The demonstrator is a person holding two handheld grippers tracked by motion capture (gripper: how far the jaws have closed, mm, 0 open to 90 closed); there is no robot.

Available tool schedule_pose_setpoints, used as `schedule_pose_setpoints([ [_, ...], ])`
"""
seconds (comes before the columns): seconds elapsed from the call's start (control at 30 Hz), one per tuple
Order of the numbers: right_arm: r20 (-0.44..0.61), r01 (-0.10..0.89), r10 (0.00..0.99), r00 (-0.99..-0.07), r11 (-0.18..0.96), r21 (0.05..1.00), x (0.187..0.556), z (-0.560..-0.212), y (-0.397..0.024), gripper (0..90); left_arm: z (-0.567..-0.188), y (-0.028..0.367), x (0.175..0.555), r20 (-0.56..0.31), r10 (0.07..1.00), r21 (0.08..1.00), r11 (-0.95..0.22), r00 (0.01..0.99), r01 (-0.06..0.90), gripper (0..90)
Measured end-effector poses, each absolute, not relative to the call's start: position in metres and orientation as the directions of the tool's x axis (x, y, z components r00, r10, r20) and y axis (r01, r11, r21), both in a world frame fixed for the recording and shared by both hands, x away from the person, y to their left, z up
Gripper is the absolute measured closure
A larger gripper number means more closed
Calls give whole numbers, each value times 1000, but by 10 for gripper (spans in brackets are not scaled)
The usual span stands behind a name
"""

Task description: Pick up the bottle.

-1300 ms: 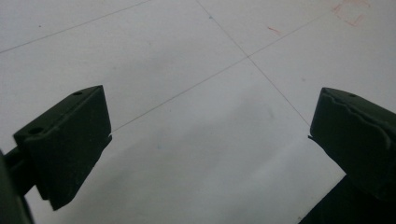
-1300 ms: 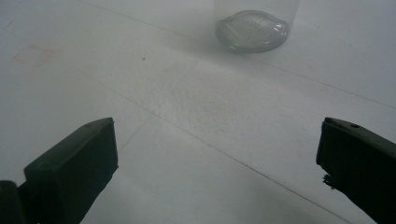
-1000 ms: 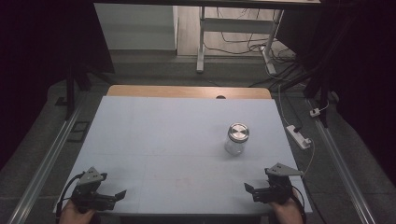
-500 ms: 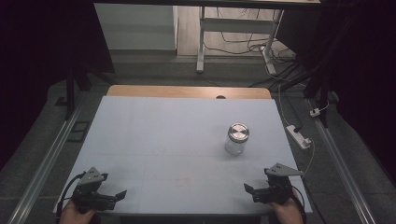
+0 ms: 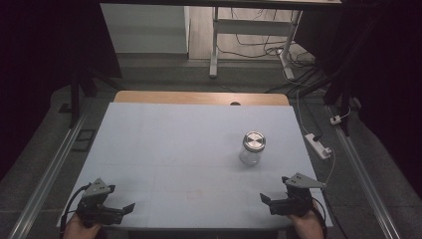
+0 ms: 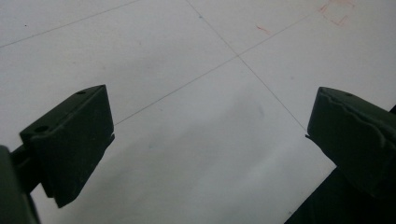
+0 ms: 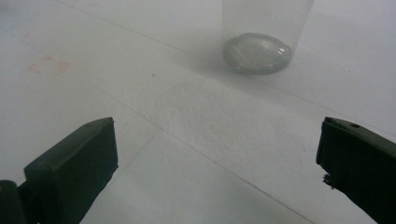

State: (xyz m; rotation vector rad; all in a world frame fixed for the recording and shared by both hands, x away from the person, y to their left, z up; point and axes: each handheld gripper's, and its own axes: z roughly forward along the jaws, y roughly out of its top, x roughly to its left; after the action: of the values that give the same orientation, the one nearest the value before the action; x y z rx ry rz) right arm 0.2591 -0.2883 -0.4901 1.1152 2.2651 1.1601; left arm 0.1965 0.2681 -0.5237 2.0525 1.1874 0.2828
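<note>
A clear glass jar (image 5: 252, 148) with a silvery metal screw lid (image 5: 254, 141) stands upright on the right half of the white table (image 5: 164, 144), well ahead of my right claw (image 5: 271, 200) and far across from my left claw (image 5: 125, 207). In the right gripper view the jar's thick round base (image 7: 257, 52) sits straight ahead, beyond my parted jaws, with nothing between them. The jar looks empty, so I judge it light for its size, but rigid, smooth-walled and breakable; hard pads could slide on that glass. The safest hold, as I read it, is across the straight wall just below the lid, squeezed gently, with the lid's edge left for twisting. My left claw also stands wide open over bare table near the front left corner, having closed a touch in the last second, empty.
</note>
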Motion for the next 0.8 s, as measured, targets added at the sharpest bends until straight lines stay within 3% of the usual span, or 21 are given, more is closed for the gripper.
schedule_pose_setpoints([
  [0.8, 27, 413, 731, -682, 354, 839, 278, -486, -271, 0, -524, 267, 196, -150, 813, 691, -320, 562, 648, 15],
])
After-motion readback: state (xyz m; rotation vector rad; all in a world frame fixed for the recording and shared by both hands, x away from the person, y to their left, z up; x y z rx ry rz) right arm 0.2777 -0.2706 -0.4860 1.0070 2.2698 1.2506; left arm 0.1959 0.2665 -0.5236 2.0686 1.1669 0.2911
